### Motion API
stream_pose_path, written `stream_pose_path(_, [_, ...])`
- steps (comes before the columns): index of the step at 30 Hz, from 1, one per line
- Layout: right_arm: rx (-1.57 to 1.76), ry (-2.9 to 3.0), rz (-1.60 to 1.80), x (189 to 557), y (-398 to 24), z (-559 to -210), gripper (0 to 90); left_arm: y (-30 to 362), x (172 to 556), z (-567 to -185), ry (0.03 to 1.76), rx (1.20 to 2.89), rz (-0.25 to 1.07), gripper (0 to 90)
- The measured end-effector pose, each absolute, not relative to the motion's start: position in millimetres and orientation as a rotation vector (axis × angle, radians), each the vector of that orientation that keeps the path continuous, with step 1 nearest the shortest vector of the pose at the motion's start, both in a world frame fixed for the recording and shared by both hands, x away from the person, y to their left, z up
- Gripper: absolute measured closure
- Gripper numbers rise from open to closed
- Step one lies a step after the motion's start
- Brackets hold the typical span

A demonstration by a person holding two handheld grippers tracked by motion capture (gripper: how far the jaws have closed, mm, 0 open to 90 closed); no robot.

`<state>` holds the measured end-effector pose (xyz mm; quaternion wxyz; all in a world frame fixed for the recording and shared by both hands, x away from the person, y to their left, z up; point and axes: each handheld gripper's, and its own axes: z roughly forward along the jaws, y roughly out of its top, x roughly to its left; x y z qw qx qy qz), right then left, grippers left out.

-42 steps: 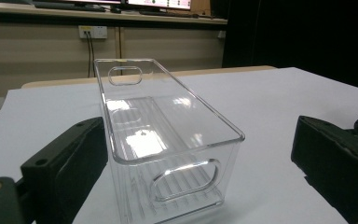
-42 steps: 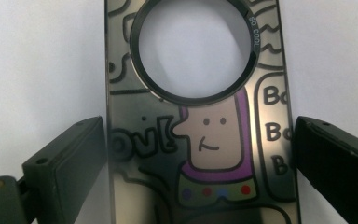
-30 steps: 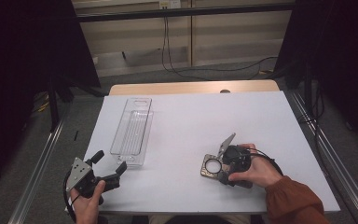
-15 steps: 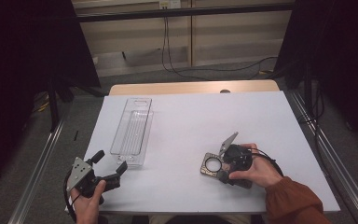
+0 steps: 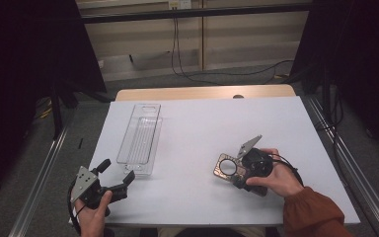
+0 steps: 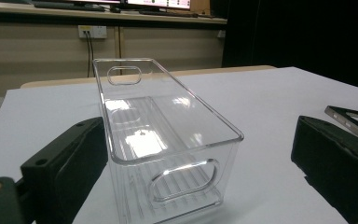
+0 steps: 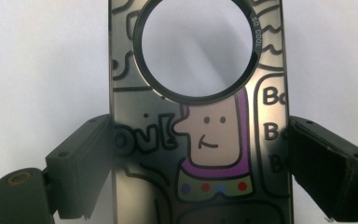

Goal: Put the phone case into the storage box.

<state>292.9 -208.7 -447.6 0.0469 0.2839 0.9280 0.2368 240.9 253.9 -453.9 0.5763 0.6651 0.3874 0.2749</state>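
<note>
Right gripper (image 5: 233,170): jaws close on the two long edges of a flat, dark, rectangular phone case printed with a cartoon figure and pierced by a large round ring opening (image 7: 198,121). In the right gripper view the case rises between the black pads (image 7: 81,165), its sides meeting them, the ring opening lying beyond the fingertips and the cartoon face level with them. In the high view the case (image 5: 227,169) lies low over the white table sheet (image 5: 202,128), projecting from the fingertips toward the table's middle, with the person's right hand (image 5: 276,178) wrapped around the gripper body behind it.

Left gripper (image 5: 114,173): jaws stand wide apart with nothing pressed between them. In the left gripper view the near end wall of a clear, long, rectangular plastic bin with oval handle cut-outs (image 6: 168,140) stands in the gap between the two black fingers (image 6: 70,163), close to the left-hand finger; whether they touch I cannot tell. The bin stretches away beyond the fingertips. In the high view the bin (image 5: 140,138) lies just ahead of the fingertips, and the left hand (image 5: 93,212) rests at the table's near edge. The two grippers are well apart.
</note>
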Motion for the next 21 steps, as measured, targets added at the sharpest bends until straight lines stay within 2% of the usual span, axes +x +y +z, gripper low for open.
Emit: stream_pose_path(21, [0.871, 2.678, 0.979, 291.9, -220.4, -433.4, 12.4, 251.8, 239.5, -452.9, 0.902, 1.561, 0.641, 3.7])
